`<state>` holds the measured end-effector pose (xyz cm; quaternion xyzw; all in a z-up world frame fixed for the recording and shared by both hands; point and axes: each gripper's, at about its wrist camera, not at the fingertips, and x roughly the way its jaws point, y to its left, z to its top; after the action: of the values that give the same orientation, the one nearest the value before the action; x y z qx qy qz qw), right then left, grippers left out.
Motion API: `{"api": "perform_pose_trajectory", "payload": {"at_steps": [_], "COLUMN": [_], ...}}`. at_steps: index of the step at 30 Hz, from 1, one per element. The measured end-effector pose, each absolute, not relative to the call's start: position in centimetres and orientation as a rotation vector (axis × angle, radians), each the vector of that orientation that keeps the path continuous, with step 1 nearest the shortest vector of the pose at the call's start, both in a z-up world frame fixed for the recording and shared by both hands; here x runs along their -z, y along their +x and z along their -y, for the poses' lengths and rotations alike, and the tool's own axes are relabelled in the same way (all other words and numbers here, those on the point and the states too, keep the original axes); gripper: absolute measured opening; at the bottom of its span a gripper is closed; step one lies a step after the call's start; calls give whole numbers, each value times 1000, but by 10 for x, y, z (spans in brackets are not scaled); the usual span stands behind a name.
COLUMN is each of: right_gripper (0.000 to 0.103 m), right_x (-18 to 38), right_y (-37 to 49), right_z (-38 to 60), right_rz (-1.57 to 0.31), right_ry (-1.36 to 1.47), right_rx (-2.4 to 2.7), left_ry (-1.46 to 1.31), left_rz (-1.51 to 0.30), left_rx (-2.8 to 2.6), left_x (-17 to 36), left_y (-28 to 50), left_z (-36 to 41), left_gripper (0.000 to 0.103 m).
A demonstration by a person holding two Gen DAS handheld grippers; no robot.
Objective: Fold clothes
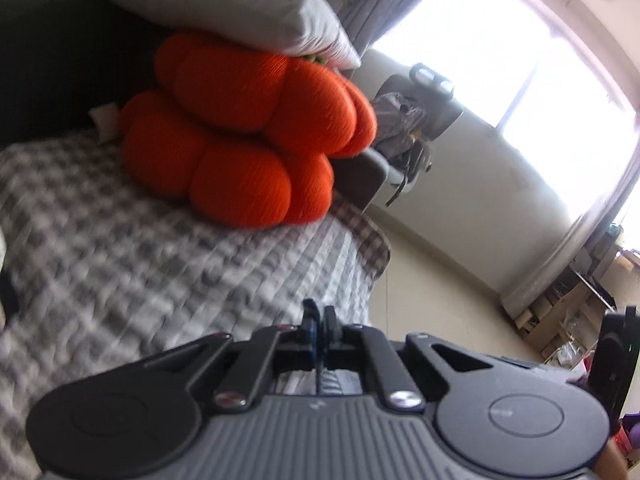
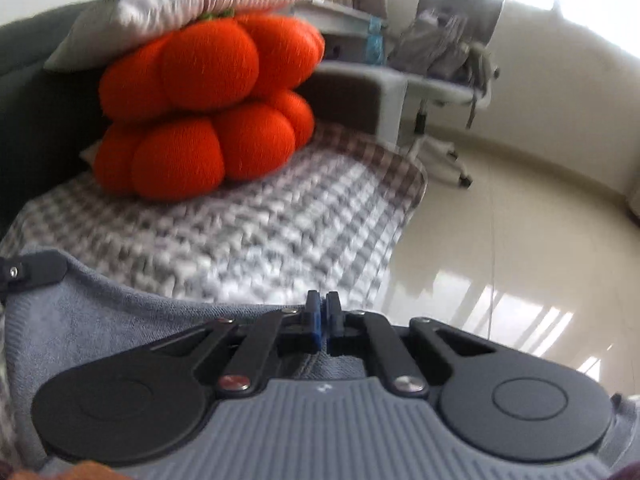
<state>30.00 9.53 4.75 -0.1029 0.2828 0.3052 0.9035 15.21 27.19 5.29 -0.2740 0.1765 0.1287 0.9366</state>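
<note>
Right wrist: right gripper (image 2: 322, 312) jaws apparently pinching blue-grey garment (image 2: 120, 320).

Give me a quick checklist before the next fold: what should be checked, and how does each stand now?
1. Right gripper jaws closed on the blue-grey sweater: ok, cloth runs up into them.
2. Left gripper jaws closed: ok; whether they pinch cloth: cannot tell.
3. Bare checked blanket ahead for laying the sweater: ok.
4. Orange cushions clear of that spot: ok, at the far end.
5. Sweater flat, without bunching: cannot tell, mostly hidden.
</note>
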Motion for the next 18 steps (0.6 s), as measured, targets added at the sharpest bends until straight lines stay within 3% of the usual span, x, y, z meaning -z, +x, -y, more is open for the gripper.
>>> {"api": "perform_pose_trajectory", "payload": {"at_steps": [13, 15, 18], "right_gripper": [3, 7, 21], "right_x": [-15, -7, -25], "right_y": [330, 330, 322], "right_z": [-122, -119, -100], "right_rz": [-630, -647, -637], "right_ry": [-158, -161, -120], "right_rx": [-563, -559, -620], "left_ry": [-503, -490, -468], "left_rz": [-525, -559, -614], "left_rx": [-365, -374, -372], "left_x": [-20, -14, 0], "left_y": [195, 198, 202], "left_z": [-285, -283, -279], "left_gripper": [3, 3, 6]}}
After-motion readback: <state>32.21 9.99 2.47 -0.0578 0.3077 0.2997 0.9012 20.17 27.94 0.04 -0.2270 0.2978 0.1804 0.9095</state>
